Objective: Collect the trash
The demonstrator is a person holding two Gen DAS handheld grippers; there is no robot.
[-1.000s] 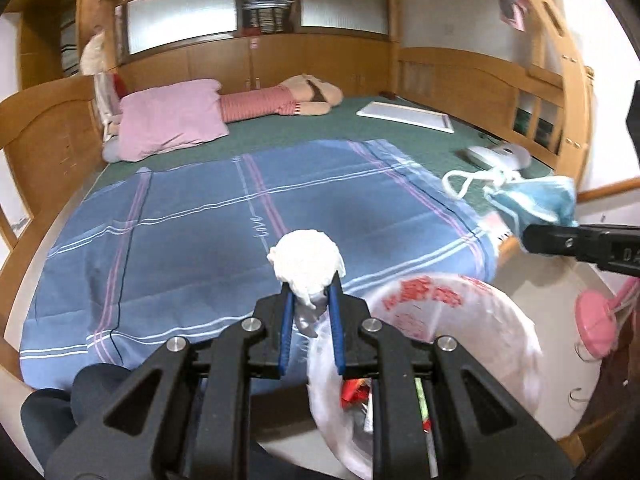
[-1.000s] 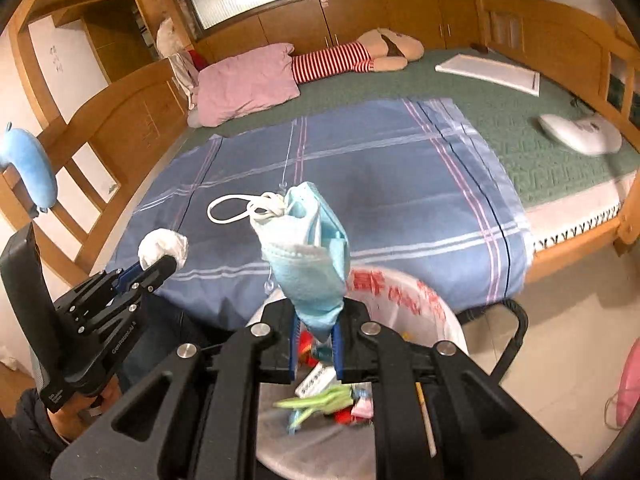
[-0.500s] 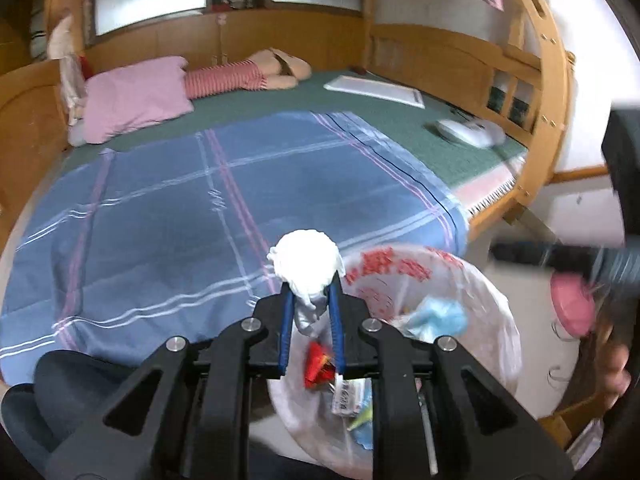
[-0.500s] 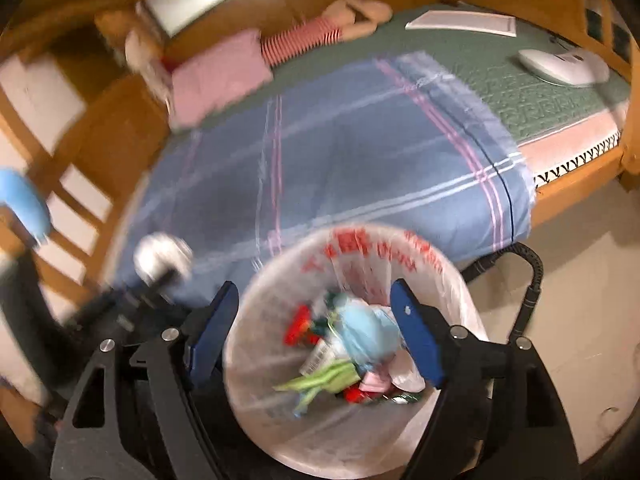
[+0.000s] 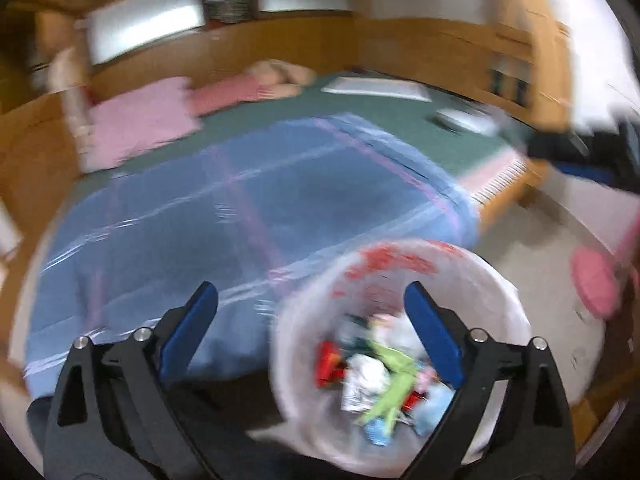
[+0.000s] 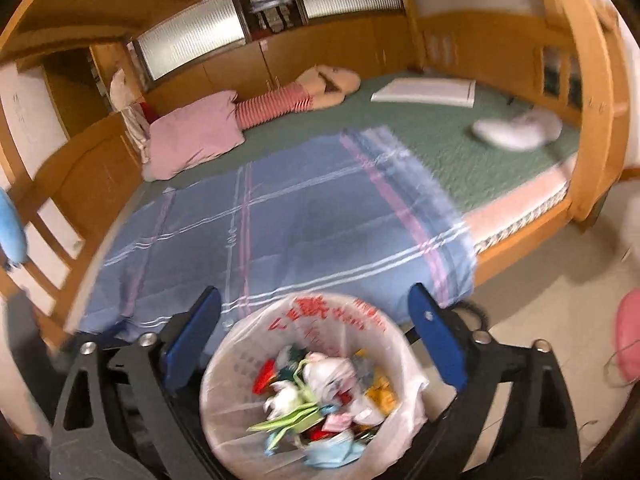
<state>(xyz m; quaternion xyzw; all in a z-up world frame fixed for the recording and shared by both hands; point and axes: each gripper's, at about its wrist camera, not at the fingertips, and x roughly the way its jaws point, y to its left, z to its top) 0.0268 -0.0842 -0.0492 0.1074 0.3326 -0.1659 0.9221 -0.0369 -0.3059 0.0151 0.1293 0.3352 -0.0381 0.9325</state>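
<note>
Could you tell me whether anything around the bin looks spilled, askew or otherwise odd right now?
Nothing stands out. The white bag-lined trash bin stands upright beside the bed, its mixed litter inside and none visibly spilled on the pale floor. The blue checked blanket lies flat.

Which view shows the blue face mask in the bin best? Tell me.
The right wrist view: the face mask lies sharp at the near edge of the bin. The left wrist view is motion-blurred, showing only vague blue patches among the trash.
</note>
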